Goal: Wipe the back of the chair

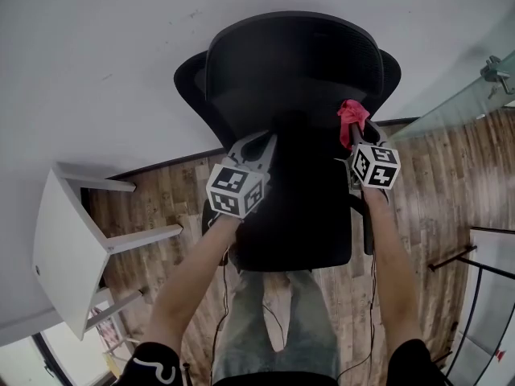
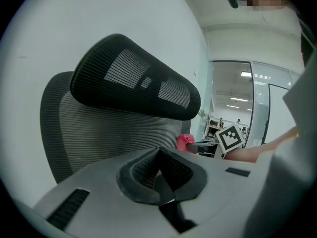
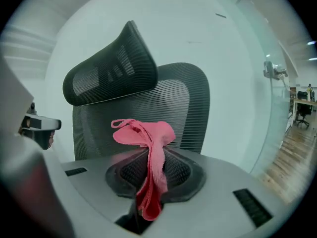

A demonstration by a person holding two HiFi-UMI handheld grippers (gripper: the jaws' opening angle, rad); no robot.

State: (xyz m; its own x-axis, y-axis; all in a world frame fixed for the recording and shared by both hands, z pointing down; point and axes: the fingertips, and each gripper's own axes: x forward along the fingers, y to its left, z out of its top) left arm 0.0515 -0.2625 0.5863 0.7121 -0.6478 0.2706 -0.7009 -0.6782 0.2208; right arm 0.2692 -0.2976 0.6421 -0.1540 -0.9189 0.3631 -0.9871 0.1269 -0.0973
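A black mesh office chair [image 1: 294, 95] stands in front of me, its backrest [image 2: 94, 135] and headrest [image 2: 133, 83] facing both grippers. My right gripper [image 1: 352, 127] is shut on a pink cloth [image 3: 148, 148] that bunches above the jaws, held close to the right side of the backrest [image 3: 163, 118]. The same cloth [image 2: 185, 142] shows beside the chair in the left gripper view. My left gripper [image 1: 261, 145] is shut with nothing in it, near the chair's middle.
A white table [image 1: 68, 244] stands at the left on the wooden floor [image 1: 434, 183]. A white wall [image 1: 96, 63] lies behind the chair and a glass partition [image 1: 463, 103] at the right. The chair seat [image 1: 298, 215] is just below the grippers.
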